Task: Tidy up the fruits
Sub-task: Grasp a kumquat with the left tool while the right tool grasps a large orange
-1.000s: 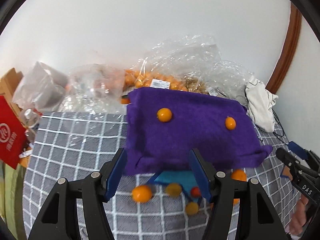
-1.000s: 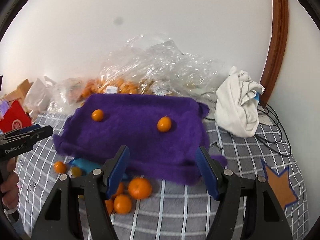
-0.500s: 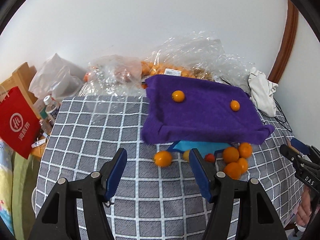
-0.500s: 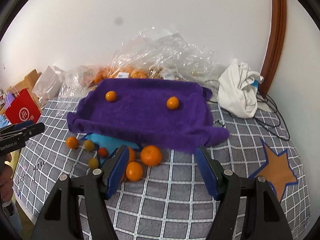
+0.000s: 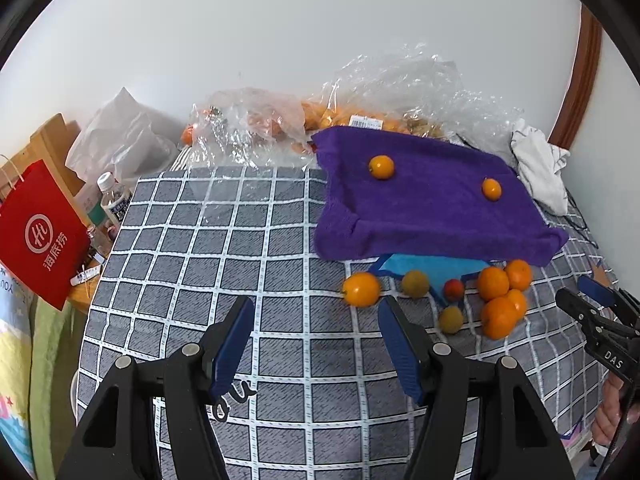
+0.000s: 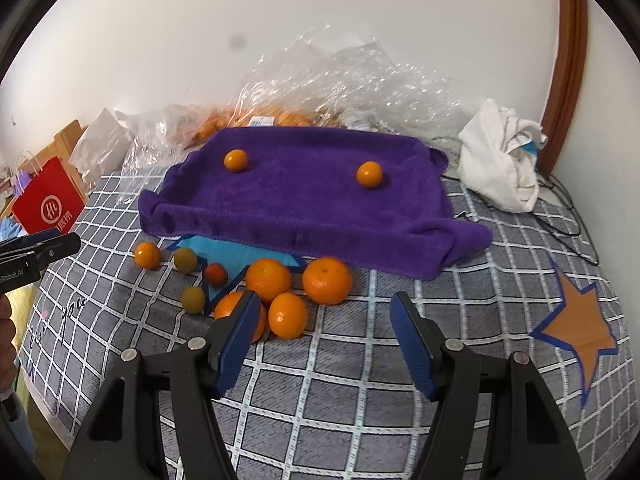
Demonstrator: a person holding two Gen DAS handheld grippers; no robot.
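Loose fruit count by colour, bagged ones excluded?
Orange fruit on the purple towel: 2
Orange fruit on the checked cloth: 5
Yellow-green fruit: 2
Red fruit: 1
Total: 10

Both views are bright and evenly lit by soft daylight, with no hard shadows; the small orange fruits (image 6: 370,175) on the purple fleece towel (image 6: 304,208) cast only faint, short shadows. The crinkled clear plastic bags (image 6: 344,80) against the white wall catch pale glare. Fisheye distortion bends the grey checked bedcover (image 5: 192,248) grid toward the edges, and black vignette fills the corners. Focus is sharp mid-frame and softens slightly at the rim.
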